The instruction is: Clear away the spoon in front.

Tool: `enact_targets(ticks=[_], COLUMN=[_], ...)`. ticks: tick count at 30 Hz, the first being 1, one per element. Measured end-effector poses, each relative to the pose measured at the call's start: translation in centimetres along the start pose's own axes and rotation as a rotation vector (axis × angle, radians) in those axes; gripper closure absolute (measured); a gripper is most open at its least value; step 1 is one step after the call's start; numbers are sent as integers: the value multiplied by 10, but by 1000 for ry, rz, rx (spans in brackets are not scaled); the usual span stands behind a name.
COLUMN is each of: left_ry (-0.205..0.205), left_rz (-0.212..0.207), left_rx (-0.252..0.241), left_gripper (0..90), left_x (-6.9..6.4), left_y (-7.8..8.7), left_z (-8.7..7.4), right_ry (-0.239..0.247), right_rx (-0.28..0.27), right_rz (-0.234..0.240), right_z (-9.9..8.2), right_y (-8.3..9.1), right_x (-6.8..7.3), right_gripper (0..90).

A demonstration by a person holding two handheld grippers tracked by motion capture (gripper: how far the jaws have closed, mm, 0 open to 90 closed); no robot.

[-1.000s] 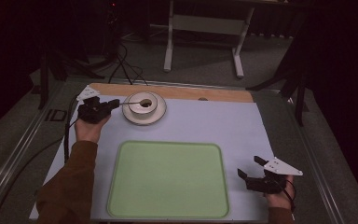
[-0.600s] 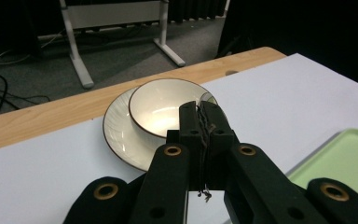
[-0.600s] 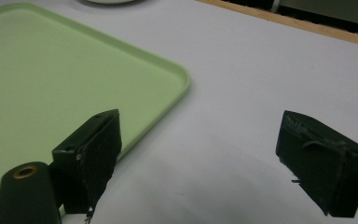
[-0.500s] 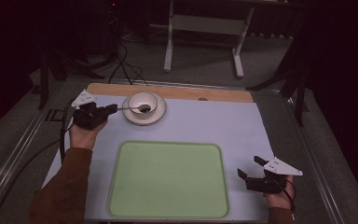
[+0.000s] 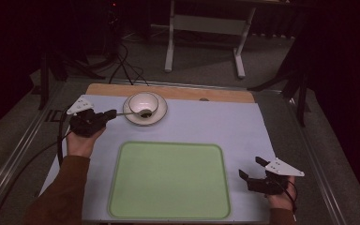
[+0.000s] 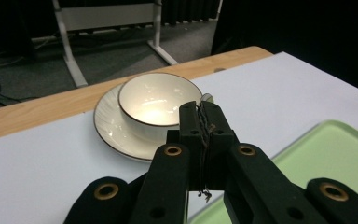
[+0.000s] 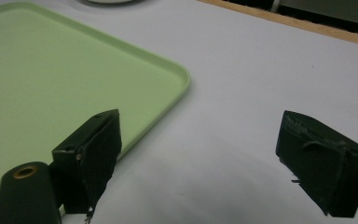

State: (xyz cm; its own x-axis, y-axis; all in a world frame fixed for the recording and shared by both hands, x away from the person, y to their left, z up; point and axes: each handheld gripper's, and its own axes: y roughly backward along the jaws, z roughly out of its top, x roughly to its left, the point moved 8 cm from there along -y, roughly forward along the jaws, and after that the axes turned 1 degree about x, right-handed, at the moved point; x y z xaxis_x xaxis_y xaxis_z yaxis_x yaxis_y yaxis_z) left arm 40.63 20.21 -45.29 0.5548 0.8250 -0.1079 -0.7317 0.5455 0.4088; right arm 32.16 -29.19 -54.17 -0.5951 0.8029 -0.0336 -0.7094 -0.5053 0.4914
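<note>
A white cup (image 5: 144,102) stands on a white saucer (image 5: 161,116) at the back of the pale mat. My left gripper (image 5: 110,114) is just left of it, shut on the handle of a thin metal spoon (image 5: 126,113). The spoon reaches level toward the cup, and its far end is at the cup's near side, over the saucer. In the left gripper view the jaws (image 6: 201,109) are pressed together on the handle, with the spoon's tip (image 6: 208,97) beside the cup (image 6: 154,100). My right gripper (image 5: 250,167) rests open at the front right, nothing between its jaws (image 7: 205,135).
A light green tray (image 5: 168,144) lies in the middle of the mat, its corner (image 7: 177,74) just left of the right gripper. A wooden strip (image 5: 215,93) edges the table's far side. A cable (image 5: 28,161) trails off the left gripper. A white table frame (image 5: 171,42) stands on the floor beyond.
My left hand has drawn back to the left and toward the person, taking the spoon with it, so the gripper now sits farther from the cup. The right gripper has stayed put.
</note>
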Motion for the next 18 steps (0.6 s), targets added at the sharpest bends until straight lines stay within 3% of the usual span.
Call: enact_targets(ticks=[4, 12, 18], left_ry=[3, 47, 52], left_rz=[-10, -23, -14], left_rx=[15, 34, 58], left_gripper=[891, 890, 890], left_x=[-4, -9, -12], left_y=[3, 19, 33], left_z=[-7, -25, -35], right_ry=[1, 1, 2], right_rx=[0, 1, 5], right_rz=[1, 2, 2], right_z=[0, 0, 0], right_y=[0, -1, -1], right_x=[0, 0, 1], right_gripper=[138, 138, 138])
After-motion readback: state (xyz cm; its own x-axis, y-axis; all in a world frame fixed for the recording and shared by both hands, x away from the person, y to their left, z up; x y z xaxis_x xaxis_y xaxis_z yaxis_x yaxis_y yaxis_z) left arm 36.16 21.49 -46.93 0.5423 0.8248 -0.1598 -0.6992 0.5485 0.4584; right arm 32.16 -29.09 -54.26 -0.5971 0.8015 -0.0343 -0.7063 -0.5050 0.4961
